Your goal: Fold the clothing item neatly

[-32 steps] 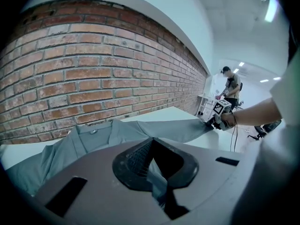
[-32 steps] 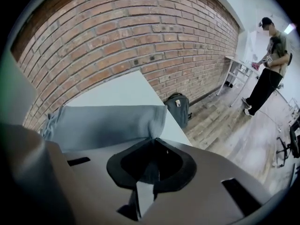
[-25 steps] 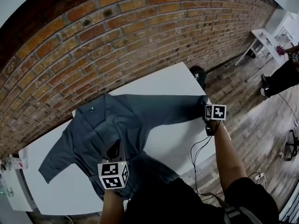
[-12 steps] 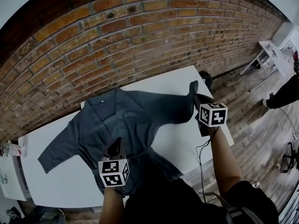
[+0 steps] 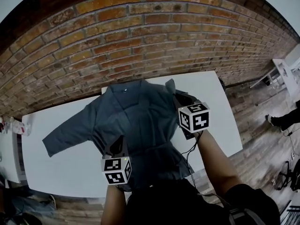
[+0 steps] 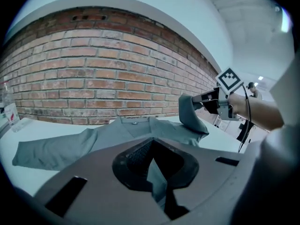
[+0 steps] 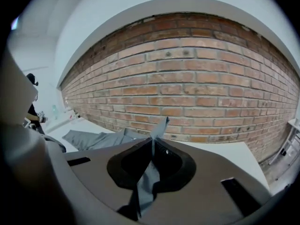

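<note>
At the far left we saw a white cabinet [image 5: 9, 156] beside the end of the white table [image 5: 56, 172], and a clear bottle [image 6: 6, 109] stood near that end; the red brick wall [image 5: 140, 32] ran behind the table along its whole far edge, with a pale ceiling above it; on the table lay the grey-blue shirt [image 5: 136, 114], front up, collar toward the wall; one sleeve [image 5: 65, 135] lay spread flat toward the cabinet end, with bare tabletop round it; at the shirt's near edge we held the left gripper [image 5: 117, 146], its jaws clenched tight on a fold of the shirt's lower front; further right, the right gripper [image 5: 180, 100] had its jaws pinched on the end of the other sleeve [image 6: 190, 118], which was lifted off the table and doubled back over the shirt's body, its tip poking up past the jaws; right of that the tabletop was bare white to its end; beyond it lay a wood-plank floor [image 5: 253, 139], a white desk [image 5: 281, 71] near the wall, and a person's leg [image 5: 283, 121] at the edge
</note>
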`<state>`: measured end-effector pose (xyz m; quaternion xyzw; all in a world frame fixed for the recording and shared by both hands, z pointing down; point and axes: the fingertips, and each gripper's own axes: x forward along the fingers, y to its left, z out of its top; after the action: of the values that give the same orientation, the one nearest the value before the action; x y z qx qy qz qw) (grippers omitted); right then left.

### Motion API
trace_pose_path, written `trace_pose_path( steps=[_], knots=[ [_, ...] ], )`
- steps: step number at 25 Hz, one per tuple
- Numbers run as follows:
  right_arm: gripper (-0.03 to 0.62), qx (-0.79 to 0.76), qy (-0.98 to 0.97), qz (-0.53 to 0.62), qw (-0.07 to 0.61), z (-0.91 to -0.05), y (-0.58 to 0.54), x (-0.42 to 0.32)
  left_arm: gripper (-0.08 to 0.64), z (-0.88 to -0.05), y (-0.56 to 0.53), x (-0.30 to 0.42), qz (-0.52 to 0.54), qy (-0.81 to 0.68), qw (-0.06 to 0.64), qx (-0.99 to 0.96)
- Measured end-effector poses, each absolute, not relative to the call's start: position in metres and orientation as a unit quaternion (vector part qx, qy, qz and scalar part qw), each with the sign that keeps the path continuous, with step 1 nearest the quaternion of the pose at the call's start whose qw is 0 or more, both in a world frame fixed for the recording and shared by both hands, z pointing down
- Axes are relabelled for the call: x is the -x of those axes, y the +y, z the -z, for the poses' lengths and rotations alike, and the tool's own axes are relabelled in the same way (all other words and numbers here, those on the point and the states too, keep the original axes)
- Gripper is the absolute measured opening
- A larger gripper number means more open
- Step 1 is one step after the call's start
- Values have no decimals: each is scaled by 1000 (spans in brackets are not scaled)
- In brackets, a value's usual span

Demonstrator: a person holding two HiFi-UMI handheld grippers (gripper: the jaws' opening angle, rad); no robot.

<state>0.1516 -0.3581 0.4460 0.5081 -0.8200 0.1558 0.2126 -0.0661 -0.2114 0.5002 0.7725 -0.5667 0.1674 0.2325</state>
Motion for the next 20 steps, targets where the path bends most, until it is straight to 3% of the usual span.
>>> trace_pose_path(
  steps=[9,20],
  knots=[
    [21,-456,-816,-195,298,-547,-342,-22,-2,-510,-189,133,-158,-586,250,-754],
    [21,-477,-778,-216,347,-618,-352,42,-2,-520,-173,189,-168,-594,260,-743]
  ],
)
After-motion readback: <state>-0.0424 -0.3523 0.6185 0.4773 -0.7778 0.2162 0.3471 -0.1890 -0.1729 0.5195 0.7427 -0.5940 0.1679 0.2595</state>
